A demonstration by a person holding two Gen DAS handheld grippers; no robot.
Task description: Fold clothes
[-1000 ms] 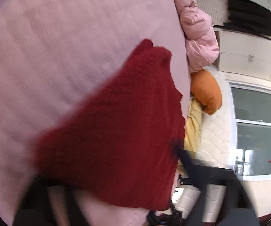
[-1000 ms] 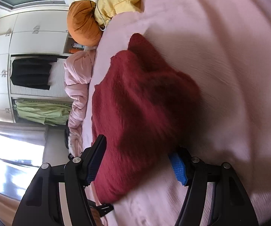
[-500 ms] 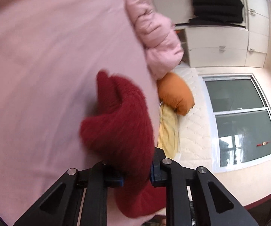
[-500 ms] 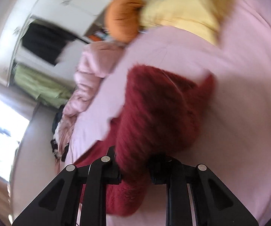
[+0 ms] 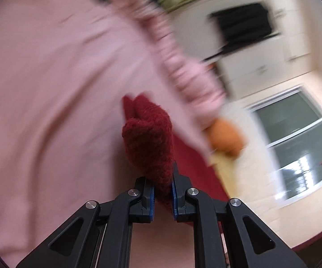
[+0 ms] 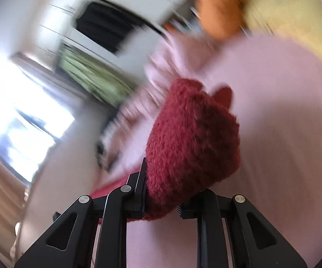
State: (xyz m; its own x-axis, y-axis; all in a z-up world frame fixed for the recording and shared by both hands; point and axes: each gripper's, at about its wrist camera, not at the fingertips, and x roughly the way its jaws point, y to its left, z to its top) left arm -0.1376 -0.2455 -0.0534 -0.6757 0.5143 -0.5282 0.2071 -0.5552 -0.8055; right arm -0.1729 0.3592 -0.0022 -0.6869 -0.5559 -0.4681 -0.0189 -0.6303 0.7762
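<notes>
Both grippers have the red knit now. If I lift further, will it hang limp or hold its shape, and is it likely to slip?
Probably limp: the red knit bunches in soft folds above the left gripper. Slipping seems unlikely; its fuzzy surface fills the right gripper. Likely lightish for its bulk.

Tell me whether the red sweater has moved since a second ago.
Yes. The red sweater, spread flat on the pink bed before, is now bunched and lifted off it, pinched in both claws.

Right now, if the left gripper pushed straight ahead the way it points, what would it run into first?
Beyond the red knit garment clamped in the left gripper, the pink bedcover probably comes first; blur leaves depth uncertain.
</notes>
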